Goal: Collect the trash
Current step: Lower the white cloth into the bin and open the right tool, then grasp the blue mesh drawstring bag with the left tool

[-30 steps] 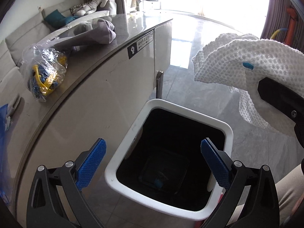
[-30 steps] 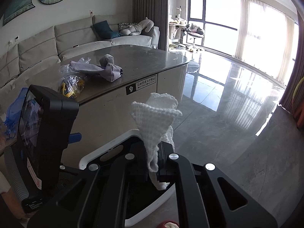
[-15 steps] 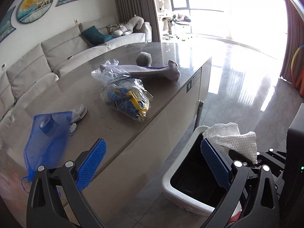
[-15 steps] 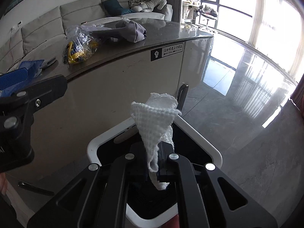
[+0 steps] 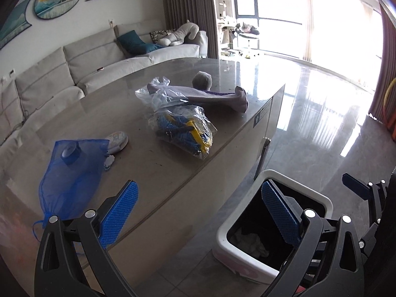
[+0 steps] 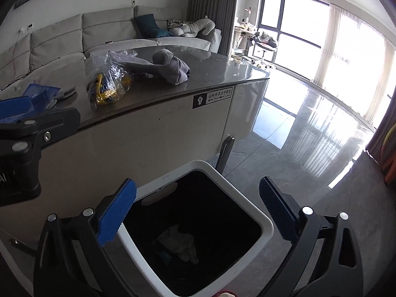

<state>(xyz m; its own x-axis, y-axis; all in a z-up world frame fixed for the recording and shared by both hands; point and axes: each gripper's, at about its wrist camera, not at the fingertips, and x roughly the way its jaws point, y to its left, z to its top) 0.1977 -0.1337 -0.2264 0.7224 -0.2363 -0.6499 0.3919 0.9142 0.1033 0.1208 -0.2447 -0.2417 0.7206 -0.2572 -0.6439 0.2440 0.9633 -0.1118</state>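
Note:
A white-rimmed bin (image 6: 262, 220) with a black inside stands on the floor against the table's side. A white knitted cloth (image 6: 180, 245) lies crumpled at its bottom, also visible in the left wrist view (image 5: 250, 241). My right gripper (image 6: 196, 185) hovers over the bin, its jaws opening wide with nothing between them. My left gripper (image 5: 199, 186) is open and empty, above the table's edge and the bin's rim (image 5: 222, 237). On the table lie a clear plastic bag (image 5: 183, 131) of yellow and blue things and a blue mesh bag (image 5: 71, 173).
A grey cloth (image 5: 210, 96) and a small white item (image 5: 116, 139) also lie on the grey table (image 5: 153, 165). A black table leg (image 6: 224, 156) stands just behind the bin. A sofa (image 5: 74, 71) is beyond the table; glossy floor (image 6: 309, 148) spreads to the right.
The right gripper opened and let go of the white cloth, which now lies in the bin. The left gripper rose and swung from over the bin toward the tabletop.

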